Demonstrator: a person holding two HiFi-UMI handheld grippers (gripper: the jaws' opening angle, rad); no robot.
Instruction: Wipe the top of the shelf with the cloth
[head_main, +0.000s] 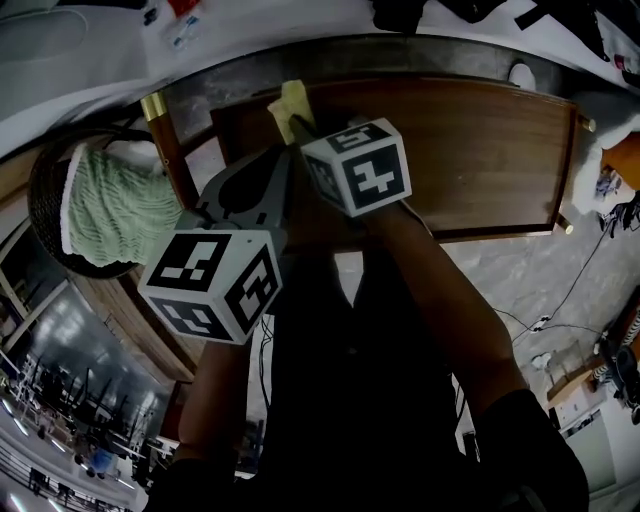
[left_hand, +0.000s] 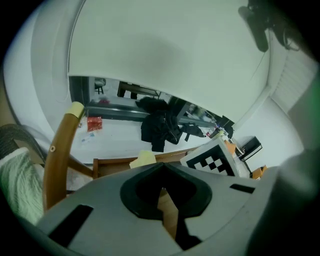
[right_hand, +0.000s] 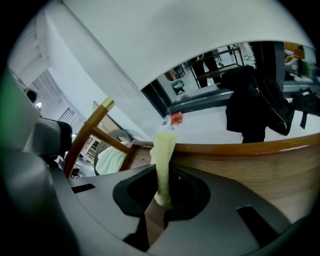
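Yellow cloth (right_hand: 163, 155) is what the right gripper (right_hand: 161, 194) is carrying. Its jaws are clamping the lower end, and the strip is poking straight out ahead of the tips. From the head view the cloth is sitting just past the tips over the wooden shelf top (head_main: 470, 150), close to the left end of the board. Whether it is actually pressing on the wood, I cannot tell.

Here is the relation that matters. The board's long axis is running off to this gripper's right, with nearly all the bare wood lying that way, so the wipe looks set to go rightward.

The left gripper (left_hand: 162, 190) is riding just beside and behind, its jaws pressed together on nothing. Out to its left, a dark basket (head_main: 45, 180) is holding a green towel (head_main: 115, 205), well apart from the job.
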